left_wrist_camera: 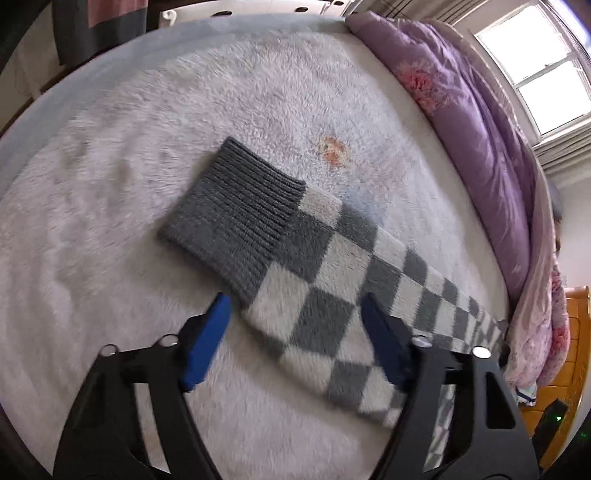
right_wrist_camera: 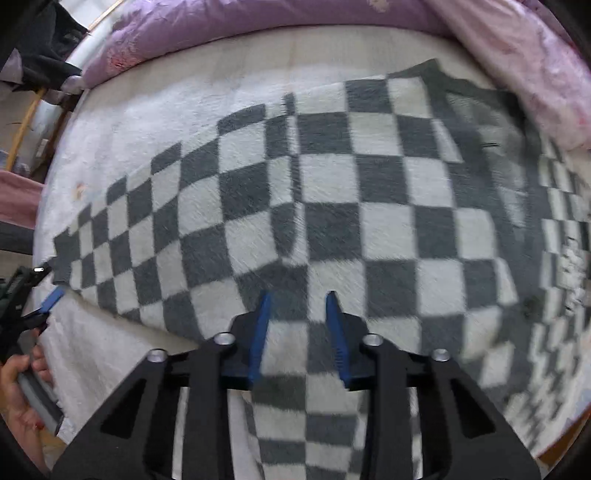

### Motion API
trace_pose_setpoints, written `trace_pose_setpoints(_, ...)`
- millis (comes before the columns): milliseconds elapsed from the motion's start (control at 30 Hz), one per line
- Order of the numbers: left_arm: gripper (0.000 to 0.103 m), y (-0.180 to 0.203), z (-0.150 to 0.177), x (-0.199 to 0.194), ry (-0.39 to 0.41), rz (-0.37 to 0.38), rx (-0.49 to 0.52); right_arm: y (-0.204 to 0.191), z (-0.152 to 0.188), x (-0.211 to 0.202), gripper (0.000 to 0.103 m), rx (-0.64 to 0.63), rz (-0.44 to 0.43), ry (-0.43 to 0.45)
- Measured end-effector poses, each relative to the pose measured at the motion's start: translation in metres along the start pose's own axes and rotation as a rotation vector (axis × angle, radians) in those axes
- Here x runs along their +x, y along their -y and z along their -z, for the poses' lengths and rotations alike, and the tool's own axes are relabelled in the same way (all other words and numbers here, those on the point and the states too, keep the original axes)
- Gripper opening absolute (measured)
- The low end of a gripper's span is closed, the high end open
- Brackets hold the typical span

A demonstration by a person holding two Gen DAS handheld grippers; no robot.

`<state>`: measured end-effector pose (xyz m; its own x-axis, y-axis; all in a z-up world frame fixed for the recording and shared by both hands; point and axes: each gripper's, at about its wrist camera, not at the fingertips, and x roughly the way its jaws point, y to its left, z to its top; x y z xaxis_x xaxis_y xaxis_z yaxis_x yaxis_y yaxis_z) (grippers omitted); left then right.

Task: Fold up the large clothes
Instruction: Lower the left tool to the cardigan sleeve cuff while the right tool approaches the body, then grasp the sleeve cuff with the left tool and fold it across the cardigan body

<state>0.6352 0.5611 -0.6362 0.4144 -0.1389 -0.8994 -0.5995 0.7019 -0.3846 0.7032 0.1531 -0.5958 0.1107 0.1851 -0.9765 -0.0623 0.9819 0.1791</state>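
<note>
A grey-and-white checkered knit sweater (right_wrist_camera: 332, 206) lies spread flat on a fluffy white blanket (right_wrist_camera: 122, 122) on a bed. In the left wrist view its sleeve (left_wrist_camera: 332, 295) runs diagonally and ends in a ribbed grey cuff (left_wrist_camera: 232, 218). My left gripper (left_wrist_camera: 295, 314) is open, its blue fingers straddling the sleeve just behind the cuff. It also shows at the left edge of the right wrist view (right_wrist_camera: 51, 299). My right gripper (right_wrist_camera: 297, 306) hovers over the sweater's body with its jaws partly apart and nothing between them.
A purple floral quilt (left_wrist_camera: 480, 122) is bunched along the far side of the bed, also in the right wrist view (right_wrist_camera: 258, 18). A window (left_wrist_camera: 535, 62) is behind it. A wooden bed frame (left_wrist_camera: 569, 339) shows at the right. The white blanket (left_wrist_camera: 147, 129) extends left.
</note>
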Motion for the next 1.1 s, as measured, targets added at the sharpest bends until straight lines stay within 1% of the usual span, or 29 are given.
trace_pose_setpoints(33,0.067,0.0,-0.001,0.004,0.004,-0.008,-0.001,0.001,-0.002,0.005,0.017,-0.003,-0.015,-0.001)
trace_pose_setpoints(100,0.063,-0.002,-0.006,0.01,0.016,-0.014,-0.003,0.002,-0.005,0.011,0.015,-0.021,-0.038,0.017)
trace_pose_setpoints(133,0.049,-0.001,-0.008,0.01,0.032,-0.013,0.01,0.002,-0.008,0.016,0.014,-0.025,-0.056,0.015)
trace_pose_setpoints(200,0.035,0.0,-0.012,0.016,0.018,-0.009,0.022,0.005,-0.011,0.024,0.011,-0.023,-0.077,0.007)
trace_pose_setpoints(233,0.027,0.0,-0.014,0.02,0.004,-0.025,0.027,0.007,-0.012,0.029,0.008,-0.025,-0.087,0.001)
trace_pose_setpoints(267,0.023,-0.001,-0.015,0.024,-0.001,-0.05,0.036,0.007,-0.013,0.033,0.007,-0.027,-0.097,-0.002)
trace_pose_setpoints(300,0.014,-0.002,-0.016,0.026,-0.005,-0.062,0.038,0.008,-0.013,0.037,0.006,-0.028,-0.099,-0.01)
trace_pose_setpoints(333,0.01,-0.005,-0.017,0.028,-0.014,-0.054,0.02,0.009,-0.012,0.046,0.006,-0.024,-0.101,-0.028)
trace_pose_setpoints(367,0.009,-0.01,-0.019,0.028,-0.028,-0.035,-0.003,0.011,-0.01,0.052,0.006,-0.015,-0.118,-0.039)
trace_pose_setpoints(400,0.002,-0.013,-0.021,0.026,-0.032,-0.024,-0.013,0.013,-0.008,0.061,0.006,-0.016,-0.12,-0.071)
trace_pose_setpoints(433,0.0,-0.015,-0.025,0.023,-0.026,-0.015,-0.018,0.012,-0.006,0.067,0.005,-0.028,-0.113,-0.085)
trace_pose_setpoints(500,0.0,-0.013,-0.03,0.013,0.004,-0.021,0.009,0.015,-0.004,0.073,0.003,-0.046,-0.12,-0.077)
trace_pose_setpoints(533,0.0,-0.009,-0.031,0.005,0.026,-0.022,0.033,0.017,-0.005,0.075,0.002,-0.029,-0.131,-0.081)
trace_pose_setpoints(567,0.0,-0.006,-0.032,-0.001,0.037,-0.01,0.045,0.02,-0.007,0.077,0.002,-0.007,-0.145,-0.088)
trace_pose_setpoints(633,0.0,0.007,-0.033,-0.021,0.091,0.005,0.078,0.023,-0.009,0.08,0.002,0.0,-0.153,-0.096)
trace_pose_setpoints(667,0.0,0.011,-0.033,-0.031,0.108,0.042,0.071,0.022,-0.009,0.079,0.002,-0.011,-0.152,-0.096)
trace_pose_setpoints(700,0.0,0.014,-0.032,-0.037,0.119,0.062,0.059,0.022,-0.01,0.079,0.002,-0.018,-0.152,-0.096)
trace_pose_setpoints(767,0.0,0.024,-0.028,-0.049,0.141,0.073,0.063,0.025,-0.011,0.076,0.002,-0.015,-0.173,-0.102)
trace_pose_setpoints(800,0.0,0.028,-0.025,-0.05,0.134,0.066,0.075,0.027,-0.011,0.071,0.003,-0.013,-0.186,-0.105)
trace_pose_setpoints(833,0.0,0.028,-0.023,-0.044,0.1,0.036,0.071,0.028,-0.01,0.067,0.003,-0.022,-0.195,-0.107)
trace_pose_setpoints(867,0.001,0.023,-0.019,-0.037,0.068,0.001,0.048,0.03,-0.01,0.062,0.006,-0.029,-0.202,-0.11)
trace_pose_setpoints(900,0.004,0.02,-0.017,-0.032,0.059,-0.024,0.03,0.034,-0.008,0.059,0.006,-0.021,-0.215,-0.11)
trace_pose_setpoints(933,0.013,0.015,-0.013,-0.028,0.054,-0.038,0.01,0.035,-0.006,0.058,0.006,-0.012,-0.225,-0.113)
trace_pose_setpoints(967,0.019,0.008,-0.009,-0.02,0.046,-0.058,-0.02,0.04,-0.004,0.059,0.006,0.001,-0.239,-0.117)
trace_pose_setpoints(1000,0.035,0.0,-0.005,-0.016,0.042,-0.07,-0.045,0.045,-0.003,0.06,0.006,0.012,-0.254,-0.118)
trace_pose_setpoints(1033,0.048,-0.007,-0.002,-0.011,0.045,-0.077,-0.08,0.051,-0.002,0.061,0.006,0.023,-0.274,-0.118)
trace_pose_setpoints(1100,0.048,-0.023,0.003,-0.004,0.057,-0.06,-0.146,0.058,0.0,0.058,0.006,0.03,-0.306,-0.104)
